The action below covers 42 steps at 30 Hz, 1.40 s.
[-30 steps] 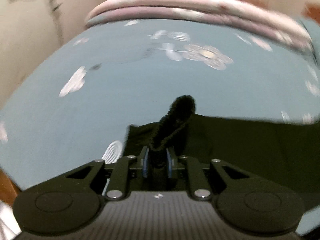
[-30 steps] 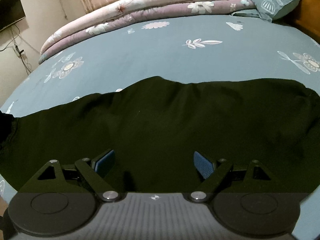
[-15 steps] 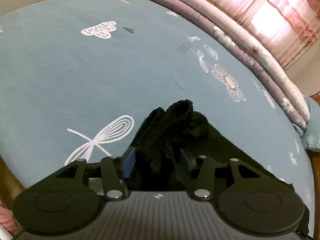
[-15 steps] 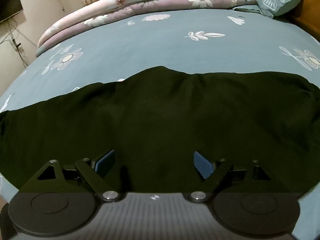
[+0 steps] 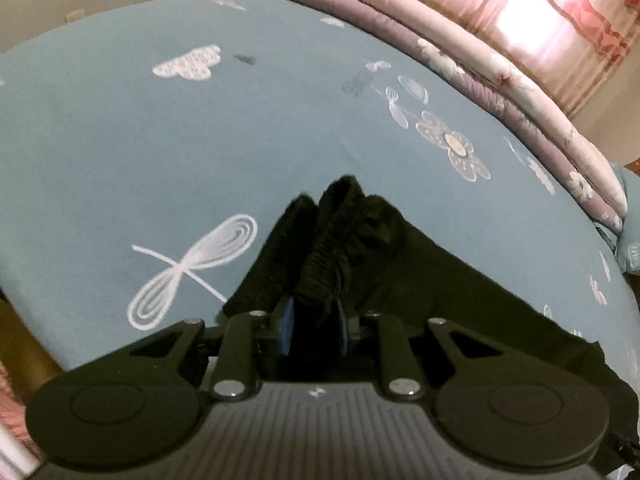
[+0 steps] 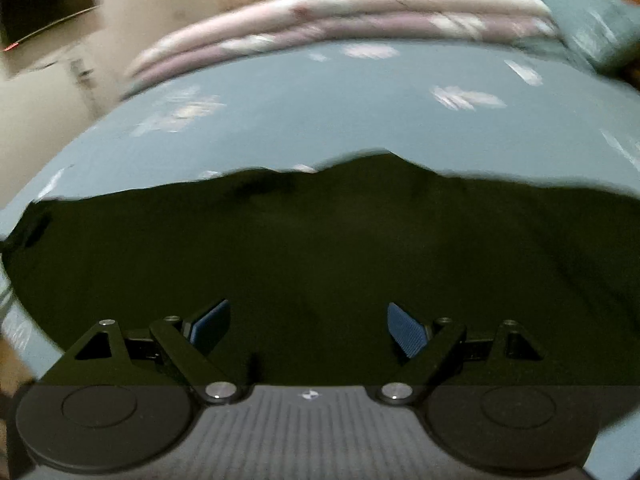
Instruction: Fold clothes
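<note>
A black garment [image 5: 440,280] lies spread across the blue floral bed sheet [image 5: 160,140]. One end of it is bunched into a ridged, gathered lump. My left gripper [image 5: 314,324] is shut on that lump, with black fabric filling the narrow gap between the blue pads [image 5: 286,326]. In the right wrist view the same black garment [image 6: 320,240] covers the lower half of the frame. Just above it my right gripper [image 6: 308,324] hangs open, its blue pads [image 6: 404,330] wide apart with nothing pinched between them. The right view is motion-blurred.
A folded pink and purple quilt [image 5: 500,92] runs along the far side of the bed, with a lit curtain [image 5: 540,12] behind it. A blue pillow [image 6: 592,28] sits at the far right. A dark screen [image 6: 44,4] hangs on the wall at left.
The left gripper's jaws, parted around the bunched end half a second ago, have closed on it again. The right gripper stays open; its view has tilted up and blurred.
</note>
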### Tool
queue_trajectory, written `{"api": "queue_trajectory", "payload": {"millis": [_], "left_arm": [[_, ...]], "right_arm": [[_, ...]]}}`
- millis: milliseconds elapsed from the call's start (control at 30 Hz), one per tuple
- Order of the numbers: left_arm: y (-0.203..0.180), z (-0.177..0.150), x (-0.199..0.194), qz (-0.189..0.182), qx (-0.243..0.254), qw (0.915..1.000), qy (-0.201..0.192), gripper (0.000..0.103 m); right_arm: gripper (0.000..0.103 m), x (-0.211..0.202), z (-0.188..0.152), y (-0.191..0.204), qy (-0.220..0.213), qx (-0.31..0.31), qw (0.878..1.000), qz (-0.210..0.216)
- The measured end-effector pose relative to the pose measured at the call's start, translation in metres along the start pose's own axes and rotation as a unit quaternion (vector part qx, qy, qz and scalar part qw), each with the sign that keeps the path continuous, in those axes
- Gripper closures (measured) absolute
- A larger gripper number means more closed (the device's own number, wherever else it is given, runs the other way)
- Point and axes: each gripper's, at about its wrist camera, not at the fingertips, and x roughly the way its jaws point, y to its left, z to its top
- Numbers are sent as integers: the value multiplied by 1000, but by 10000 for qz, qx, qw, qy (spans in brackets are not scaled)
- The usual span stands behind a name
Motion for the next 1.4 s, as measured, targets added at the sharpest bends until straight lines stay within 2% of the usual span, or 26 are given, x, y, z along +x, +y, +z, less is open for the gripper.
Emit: {"api": "queue_trajectory", "payload": {"millis": [200, 300, 400, 500, 733, 833, 867, 933, 967, 1000, 1067, 1100, 1133, 1233, 1267, 1300, 1367, 1400], "left_arm": [[-2, 11, -34, -135, -86, 9996, -230, 85], [9, 8, -22, 80, -233, 9997, -31, 84], [27, -1, 2, 353, -518, 9978, 236, 85], [42, -9, 11, 336, -745, 9962, 291, 84], [40, -6, -4, 452, -447, 9978, 187, 84], [36, -5, -13, 726, -237, 9969, 200, 84], [33, -5, -18, 927, -83, 9956, 142, 84], [15, -7, -30, 1355, 474, 9896, -108, 82], [1, -10, -35, 1379, 894, 9862, -184, 81], [-13, -14, -37, 1257, 1260, 9839, -179, 78], [-46, -24, -36, 726, 2009, 9769, -6, 66], [-63, -33, -33, 433, 2433, 9689, 113, 55], [-79, -42, -28, 189, 2842, 9582, 264, 51], [-117, -72, -12, -205, 3980, 9155, 548, 49], [-125, -81, -6, -245, 4241, 9034, 587, 49], [-129, -86, -1, -256, 4395, 8958, 615, 49], [-125, -89, 4, -261, 4266, 9021, 593, 48], [-121, -89, 5, -265, 4168, 9068, 575, 44]], "right_arm": [[14, 1, -3, 28, -97, -673, 9970, 368], [14, 3, -4, 41, -106, -988, 9937, 513], [14, 7, -7, 49, -37, -1237, 9915, 402], [14, 8, -9, 49, 9, -1292, 9910, 344], [14, 16, -8, 44, 60, -1125, 9928, 407], [14, 14, -10, 48, 16, -1247, 9908, 518], [16, 13, -11, 50, 5, -1327, 9894, 580], [27, 10, -11, 57, -56, -1666, 9829, 778], [36, 8, -10, 63, -83, -1883, 9778, 916], [50, 8, -9, 70, -44, -2126, 9710, 1092], [58, 8, -6, 86, 20, -2585, 9553, 1434], [59, 9, -5, 96, 30, -2812, 9465, 1586], [59, 10, -5, 106, 42, -3024, 9375, 1723], [60, 17, -5, 139, 80, -3606, 9114, 1981], [60, 21, -5, 151, 82, -3790, 9025, 2045], [60, 24, -5, 162, 86, -3933, 8949, 2108], [60, 30, -3, 180, 94, -4122, 8833, 2230], [60, 33, -2, 188, 97, -4196, 8783, 2290]]}}
